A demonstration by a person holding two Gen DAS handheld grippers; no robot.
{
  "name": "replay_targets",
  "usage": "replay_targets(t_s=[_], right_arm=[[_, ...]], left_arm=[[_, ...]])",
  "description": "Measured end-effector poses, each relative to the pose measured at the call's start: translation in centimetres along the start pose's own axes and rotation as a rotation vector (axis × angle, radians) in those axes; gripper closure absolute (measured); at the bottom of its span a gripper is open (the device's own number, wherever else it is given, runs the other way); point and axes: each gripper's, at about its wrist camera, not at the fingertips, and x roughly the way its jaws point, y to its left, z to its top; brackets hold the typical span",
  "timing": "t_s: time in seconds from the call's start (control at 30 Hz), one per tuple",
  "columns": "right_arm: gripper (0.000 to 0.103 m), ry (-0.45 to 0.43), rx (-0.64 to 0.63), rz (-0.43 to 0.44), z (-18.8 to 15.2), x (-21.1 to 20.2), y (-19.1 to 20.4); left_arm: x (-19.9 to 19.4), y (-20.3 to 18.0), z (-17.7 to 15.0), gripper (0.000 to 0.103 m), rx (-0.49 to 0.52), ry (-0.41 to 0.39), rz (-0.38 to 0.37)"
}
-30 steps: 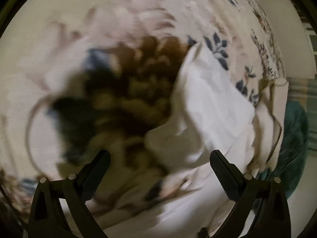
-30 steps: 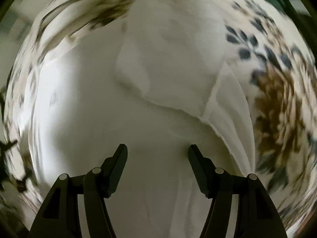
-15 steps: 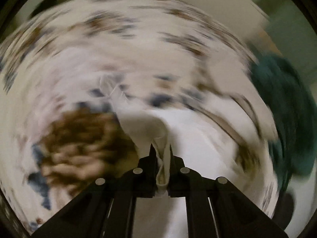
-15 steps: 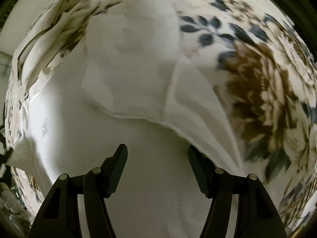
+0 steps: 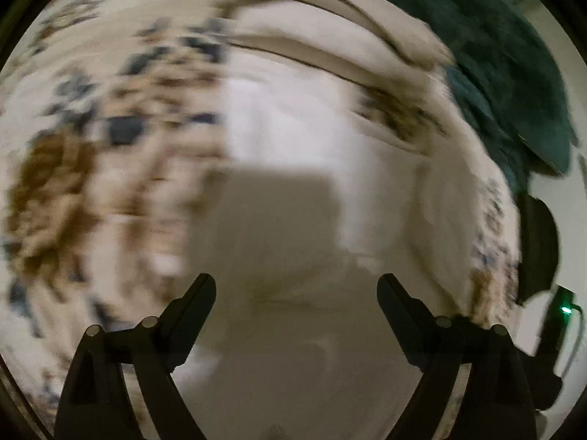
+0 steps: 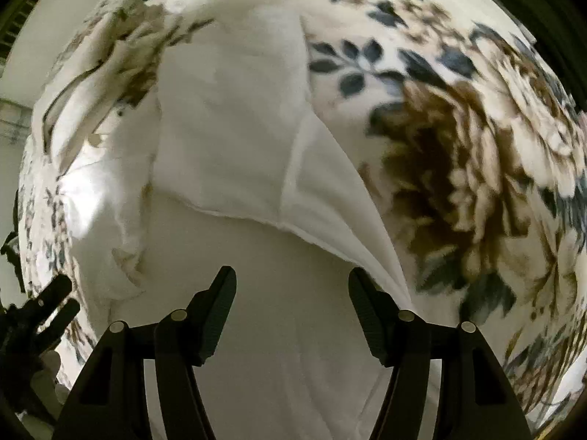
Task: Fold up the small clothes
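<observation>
— How is the left wrist view rendered?
— Heavily motion-smeared; a blocky shadow is cast across the white garment [image 5: 293, 128].
— And the right?
— Sharper; glare is seen left of the white garment [image 6: 234, 128]; edges are bowed.

The garment [image 6: 234, 139] is plain white, its folded flap the same white as the layer beneath; the floral cloth [image 6: 458, 139] under it is cream, printed with large brown blooms and dark blue-grey leaves; the towel [image 5: 506, 73] is deep teal; both grippers' fingers [image 6: 216, 308] are matte black.
</observation>
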Motion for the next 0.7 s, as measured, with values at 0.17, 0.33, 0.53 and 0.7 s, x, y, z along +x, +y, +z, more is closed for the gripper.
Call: replay_targets(t_s=[0.17,0.33,0.53,0.7], right_arm=[[0.037,-0.002,-0.029,0.081,0.4,-1.2,1.2],[0.037,-0.003,-0.133,0.154,1.5,-0.4,7.6],[0.037,0.091,-0.362,0.003,1.8,4.1,14.3],[0.037,0.153,-0.474,-0.101,-3.4,3.0,10.5]], left_arm=[[0.6,3.6,3.0,0.013,-0.031,-0.065,0.170],[3.3,2.8,4.8,0.013,0.067,-0.058,0.255],[5.0,3.6,3.1,0.013,0.117,-0.004,0.315],[4.7,5.0,0.2,0.013,0.126,0.011,0.309]])
